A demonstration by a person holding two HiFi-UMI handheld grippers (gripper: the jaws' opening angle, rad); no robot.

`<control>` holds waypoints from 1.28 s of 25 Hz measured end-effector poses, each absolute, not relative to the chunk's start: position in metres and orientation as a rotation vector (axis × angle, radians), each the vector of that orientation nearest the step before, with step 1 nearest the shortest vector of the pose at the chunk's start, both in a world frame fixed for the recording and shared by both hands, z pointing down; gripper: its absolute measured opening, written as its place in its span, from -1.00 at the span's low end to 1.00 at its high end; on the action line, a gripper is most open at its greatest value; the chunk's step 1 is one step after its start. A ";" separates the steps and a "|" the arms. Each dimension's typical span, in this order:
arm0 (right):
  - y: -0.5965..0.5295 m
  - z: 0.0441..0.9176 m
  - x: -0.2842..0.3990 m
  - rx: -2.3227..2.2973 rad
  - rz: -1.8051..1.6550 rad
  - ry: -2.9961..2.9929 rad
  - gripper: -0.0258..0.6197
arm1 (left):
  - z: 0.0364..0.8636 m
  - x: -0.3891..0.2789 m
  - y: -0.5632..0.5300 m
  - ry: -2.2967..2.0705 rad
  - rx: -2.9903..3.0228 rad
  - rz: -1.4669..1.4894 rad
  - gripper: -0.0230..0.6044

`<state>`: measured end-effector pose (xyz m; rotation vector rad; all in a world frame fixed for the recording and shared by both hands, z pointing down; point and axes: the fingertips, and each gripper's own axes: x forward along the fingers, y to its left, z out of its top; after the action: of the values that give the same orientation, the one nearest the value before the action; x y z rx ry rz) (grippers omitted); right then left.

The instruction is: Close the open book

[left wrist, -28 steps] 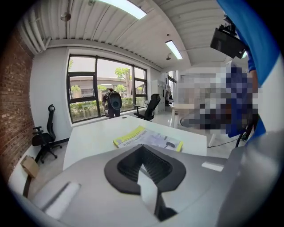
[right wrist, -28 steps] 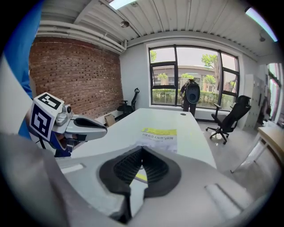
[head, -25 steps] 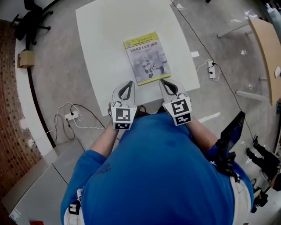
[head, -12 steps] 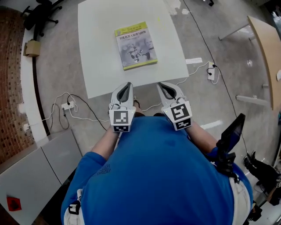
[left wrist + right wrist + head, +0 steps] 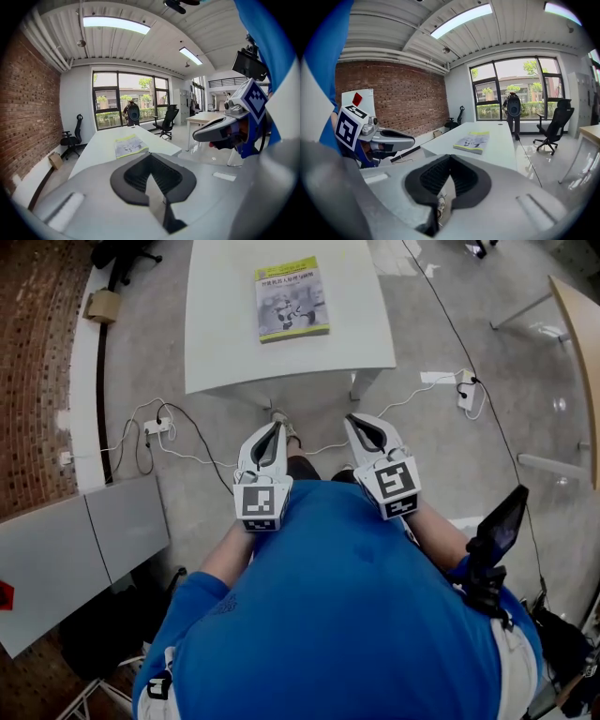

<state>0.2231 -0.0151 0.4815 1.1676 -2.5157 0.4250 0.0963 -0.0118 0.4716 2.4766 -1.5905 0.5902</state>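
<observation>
Ahead of both jaws, well apart from them, stands the white bench [image 5: 225, 343]. The book [image 5: 292, 299] lies closed on it, cover up. Floor lies between the jaws and the bench, with white cables and a power strip [image 5: 155, 427] to the left of the left gripper [image 5: 273, 427]. A cardboard box [image 5: 101, 306] stands further ahead on the left; its inside cannot be seen. The left gripper and the right gripper [image 5: 356, 423] both have their jaws pressed together, holding nothing.

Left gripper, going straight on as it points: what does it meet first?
Probably the near edge of the white table, short of the book; nothing shows in between, though depth is unclear.
</observation>
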 end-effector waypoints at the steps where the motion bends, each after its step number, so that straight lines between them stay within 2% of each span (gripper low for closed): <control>1: -0.009 0.480 0.222 1.158 0.427 -2.527 -0.91 | 0.468 0.096 -0.004 -1.601 2.474 0.597 -0.90; 12: 0.030 0.464 0.215 1.179 0.430 -2.539 -0.91 | 0.458 0.106 0.033 -1.568 2.540 0.616 -0.90; 21: 0.040 0.450 0.174 1.252 0.407 -2.500 -0.91 | 0.449 0.081 0.040 -1.470 2.601 0.513 -0.90; 27: 0.033 0.443 0.176 1.303 0.409 -2.470 -0.91 | 0.442 0.084 0.029 -1.416 2.620 0.477 -0.90; 32: 0.049 0.442 0.148 1.328 0.382 -2.457 -0.91 | 0.442 0.057 0.041 -1.390 2.650 0.435 -0.90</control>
<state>0.1476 0.0487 0.4420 1.3277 -2.4567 0.3824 0.0575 0.0409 0.4420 2.6498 -1.3903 0.4349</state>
